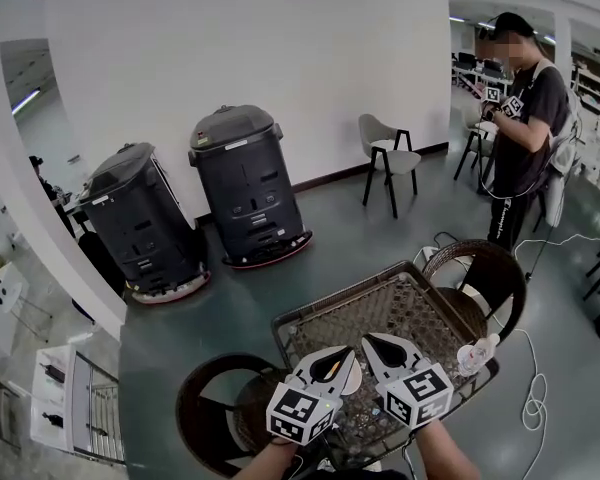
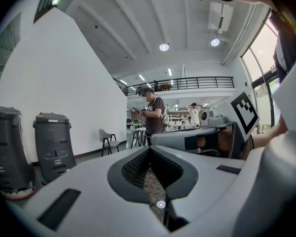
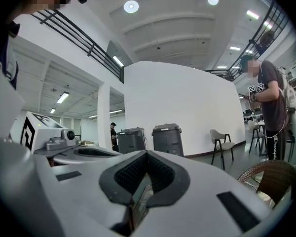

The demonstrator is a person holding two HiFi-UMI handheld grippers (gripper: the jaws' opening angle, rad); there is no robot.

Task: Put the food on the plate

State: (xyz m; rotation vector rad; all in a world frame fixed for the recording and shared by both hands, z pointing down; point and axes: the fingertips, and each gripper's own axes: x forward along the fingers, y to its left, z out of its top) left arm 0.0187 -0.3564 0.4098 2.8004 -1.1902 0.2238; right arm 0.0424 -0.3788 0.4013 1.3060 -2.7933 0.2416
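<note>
Table (image 1: 380,313) lies beneath closed left tool (image 1: 346,356), right tool (image 1: 370,342).

The left gripper (image 1: 332,366) and right gripper (image 1: 388,351) match. Each has a smooth white shell that tapers to a point and black ribbed pads (image 2: 133,168) lining a teardrop-shaped recess. Flat black rectangular insets sit on the shells. The left cube (image 1: 300,414) and right cube (image 1: 417,394) are white with black square markers.

head view: high, steeply down on worktop (image 1: 400,308) | left gripper view, right gripper view: near level, along own jaws | shared: grey machines (image 1: 248,183), standing person (image 1: 520,128)
</note>
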